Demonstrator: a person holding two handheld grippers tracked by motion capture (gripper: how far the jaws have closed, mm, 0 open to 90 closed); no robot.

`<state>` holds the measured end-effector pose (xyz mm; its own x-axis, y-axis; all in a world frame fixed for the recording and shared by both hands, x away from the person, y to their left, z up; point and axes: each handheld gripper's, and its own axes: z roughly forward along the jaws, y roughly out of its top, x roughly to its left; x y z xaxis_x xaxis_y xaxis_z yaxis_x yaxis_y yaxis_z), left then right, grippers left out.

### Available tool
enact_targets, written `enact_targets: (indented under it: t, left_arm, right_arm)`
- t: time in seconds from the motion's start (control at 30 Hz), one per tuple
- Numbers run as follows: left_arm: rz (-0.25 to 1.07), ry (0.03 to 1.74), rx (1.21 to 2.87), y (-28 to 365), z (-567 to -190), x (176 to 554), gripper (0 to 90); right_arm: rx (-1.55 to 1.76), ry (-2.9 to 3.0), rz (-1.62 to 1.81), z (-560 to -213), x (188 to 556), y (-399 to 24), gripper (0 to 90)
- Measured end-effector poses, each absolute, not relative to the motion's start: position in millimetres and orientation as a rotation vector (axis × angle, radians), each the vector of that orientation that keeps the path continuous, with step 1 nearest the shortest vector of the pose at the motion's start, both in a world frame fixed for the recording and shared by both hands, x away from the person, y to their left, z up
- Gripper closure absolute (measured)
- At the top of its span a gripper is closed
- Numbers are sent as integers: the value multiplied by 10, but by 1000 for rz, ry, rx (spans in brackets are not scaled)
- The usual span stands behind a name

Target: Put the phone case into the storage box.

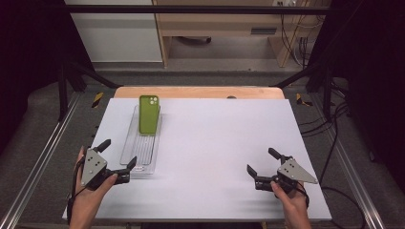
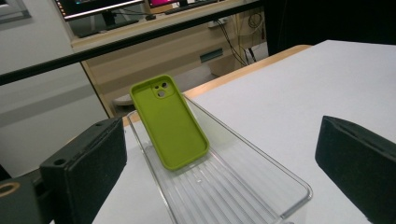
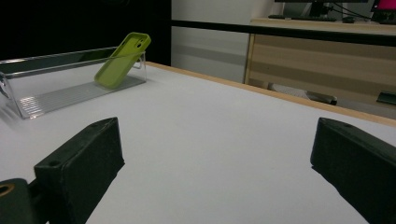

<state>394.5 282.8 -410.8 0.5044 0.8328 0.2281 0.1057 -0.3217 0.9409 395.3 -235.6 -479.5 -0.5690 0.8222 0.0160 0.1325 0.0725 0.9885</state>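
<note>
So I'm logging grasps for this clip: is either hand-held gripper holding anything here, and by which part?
Nothing is held. The left hand-held gripper and right hand-held gripper are both open, and the green phone case leans untouched in the clear tray.

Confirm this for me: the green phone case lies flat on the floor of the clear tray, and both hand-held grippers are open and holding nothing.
Not quite. The green phone case does not lie flat: it stands tilted, its top leaning on the far end wall of the clear tray, as the right gripper view shows. The rest holds: the left hand-held gripper and the right hand-held gripper are both open and holding nothing.
</note>
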Motion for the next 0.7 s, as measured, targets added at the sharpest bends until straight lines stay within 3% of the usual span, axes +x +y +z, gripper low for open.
enact_targets:
  t: [0.7]
  left_arm:
    - [846,786,1735,2850,-4393,3904,10]
  right_arm:
    - [938,1790,1520,-4796,3952,-2363,26]
